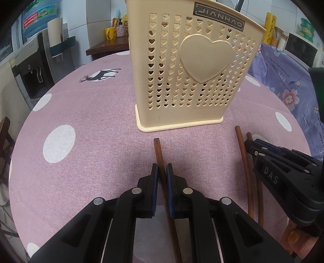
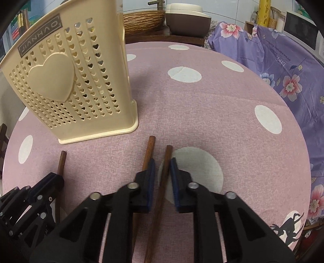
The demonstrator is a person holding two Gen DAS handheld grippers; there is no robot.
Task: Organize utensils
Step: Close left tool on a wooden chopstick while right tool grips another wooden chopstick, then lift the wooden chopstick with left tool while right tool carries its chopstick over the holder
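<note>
A cream perforated utensil holder (image 1: 190, 66) with a heart emblem stands upright on the pink dotted tablecloth (image 1: 91, 141); it also shows in the right wrist view (image 2: 70, 85). Three brown wooden chopsticks lie in front of it. My left gripper (image 1: 162, 168) is closed on one chopstick (image 1: 159, 155), pads touching its sides. My right gripper (image 2: 162, 161) straddles another chopstick (image 2: 166, 159) with its jaws slightly apart; a further chopstick (image 2: 148, 149) lies just outside its left finger. In the left wrist view the right gripper (image 1: 251, 144) sits over those two chopsticks (image 1: 243, 153).
The round table's edge (image 2: 299, 141) curves to the right, with purple floral fabric (image 2: 283, 81) beyond it. A water dispenser (image 1: 34, 70) stands at far left. A wooden side table (image 1: 109, 45) with cups and a rice cooker (image 2: 188, 18) are behind.
</note>
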